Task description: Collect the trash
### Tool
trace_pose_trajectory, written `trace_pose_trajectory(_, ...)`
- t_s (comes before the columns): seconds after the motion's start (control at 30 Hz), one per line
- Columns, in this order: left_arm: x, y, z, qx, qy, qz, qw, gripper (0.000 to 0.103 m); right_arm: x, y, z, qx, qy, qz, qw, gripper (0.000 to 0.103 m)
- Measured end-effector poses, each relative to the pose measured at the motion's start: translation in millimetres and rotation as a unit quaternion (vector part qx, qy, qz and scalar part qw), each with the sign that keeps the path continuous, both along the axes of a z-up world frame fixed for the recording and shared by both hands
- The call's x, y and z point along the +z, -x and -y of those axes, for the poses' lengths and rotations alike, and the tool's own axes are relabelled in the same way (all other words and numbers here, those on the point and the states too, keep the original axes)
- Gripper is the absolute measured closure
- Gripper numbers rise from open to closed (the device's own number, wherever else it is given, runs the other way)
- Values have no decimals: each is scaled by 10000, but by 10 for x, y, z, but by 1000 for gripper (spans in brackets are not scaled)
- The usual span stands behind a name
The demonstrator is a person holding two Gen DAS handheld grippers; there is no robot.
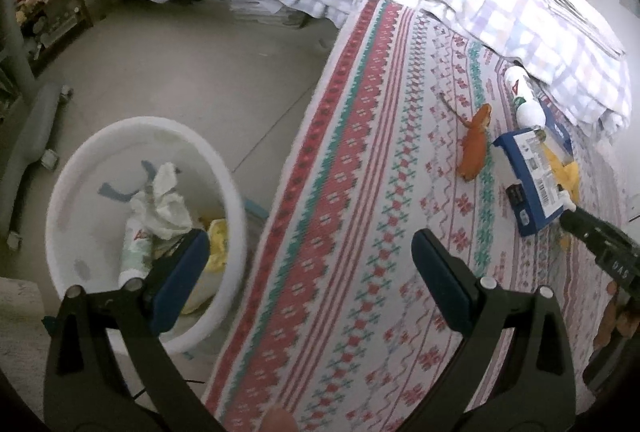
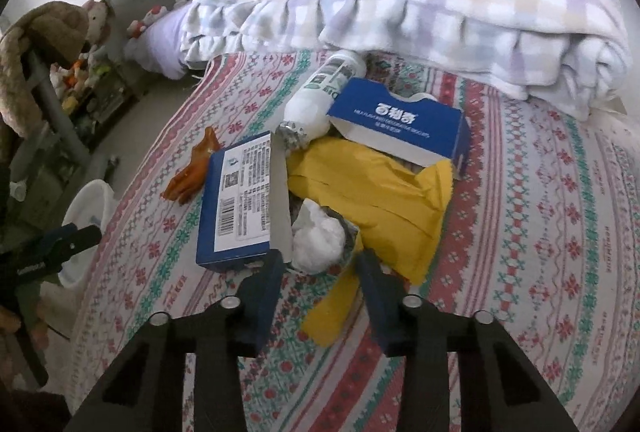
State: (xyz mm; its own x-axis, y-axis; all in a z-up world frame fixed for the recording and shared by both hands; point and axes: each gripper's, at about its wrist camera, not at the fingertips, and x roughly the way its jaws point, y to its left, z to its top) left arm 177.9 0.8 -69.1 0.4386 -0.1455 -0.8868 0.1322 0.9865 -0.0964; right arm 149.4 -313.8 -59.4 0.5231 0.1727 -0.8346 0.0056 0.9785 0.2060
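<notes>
1. Looking along the left tool (image 1: 310, 264): its fingers are spread wide and hold nothing, and it hangs over the edge of the bed with the red-and-green patterned cover (image 1: 360, 192), beside the round white plastic bin (image 1: 72, 192) on the floor.
2. The bin already holds crumpled white tissue (image 1: 164, 204), a white bottle (image 1: 134, 252) and something yellow, so part of the collecting looks done.
3. Left on the bed, well apart from this tool: an orange crumpled wrapper (image 1: 476, 144), a blue cardboard box with a barcode label (image 1: 532, 176) and another white bottle (image 1: 520, 92) against the checked quilt (image 1: 540, 32).
4. Looking along the right tool (image 2: 320, 272): fingers parted, gripping nothing, with their tips on either side of a crumpled white tissue ball (image 2: 318, 240), which lies just ahead, near the finger tips.
5. The tissue rests against the barcode box (image 2: 240, 200) and on a yellow paper bag (image 2: 380, 200); behind sit a second blue box with white lettering (image 2: 404, 124), the white plastic bottle (image 2: 316, 104) and the orange wrapper (image 2: 192, 172).
6. Judgement: roughly halfway; five or six pieces remain, the tissue being the likely next pick.
</notes>
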Motion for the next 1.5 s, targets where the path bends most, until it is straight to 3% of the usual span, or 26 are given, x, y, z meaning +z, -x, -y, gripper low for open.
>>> trace_pose_trajectory(0.17, -8, -35, 171, -117, 62, 22, 9999, 2, -65, -72, -56, 94, -22, -44, 9999, 70)
trace_pose_trajectory(0.3, 19, -52, 352, -237, 157, 159, 9995, 6, -125, -78, -46, 63, -37, -109, 9999, 91)
trace_pose_trajectory(0.43, 35, -49, 510, -434, 321, 239, 9983, 16, -16, -10, 41, 19, -189, -83, 9998, 92)
trace_pose_trajectory(0.6, -13, -102, 712, -732, 401, 298, 9961, 39, 43, 79, 240, -88, -181, -142, 9997, 92)
trace_pose_trajectory(0.8, -47, -231, 813, -711, 561, 419, 9950, 50, -3, 181, 575, -480, -338, -329, 9977, 83)
trace_pose_trajectory(0.87, -30, -265, 839, -704, 697, 457, 9940, 52, 39, 213, 615, -516, -419, -257, 9975, 72)
trace_pose_trajectory(0.93, -19, -292, 878, -729, 810, 480, 9929, 52, 96, 247, 609, -520, -550, -124, 9971, 44)
trace_pose_trajectory(0.97, -23, -308, 903, -747, 870, 473, 9923, 52, 117, 246, 596, -519, -589, -61, 9969, 39)
trace_pose_trajectory(1.2, -35, -291, 1025, -878, 1020, 382, 9902, 52, 260, 152, 448, -377, -745, 235, 9962, 39)
trace_pose_trajectory(1.27, -29, -296, 1012, -838, 1045, 388, 9902, 52, 258, 111, 388, -260, -870, 277, 9955, 46)
trace_pose_trajectory(1.33, -22, -312, 989, -776, 1123, 392, 9899, 52, 224, 67, 330, -162, -949, 251, 9950, 60)
trace_pose_trajectory(1.5, -59, -360, 986, -718, 1256, 386, 9887, 52, 63, -53, 191, -131, -864, 86, 9961, 62)
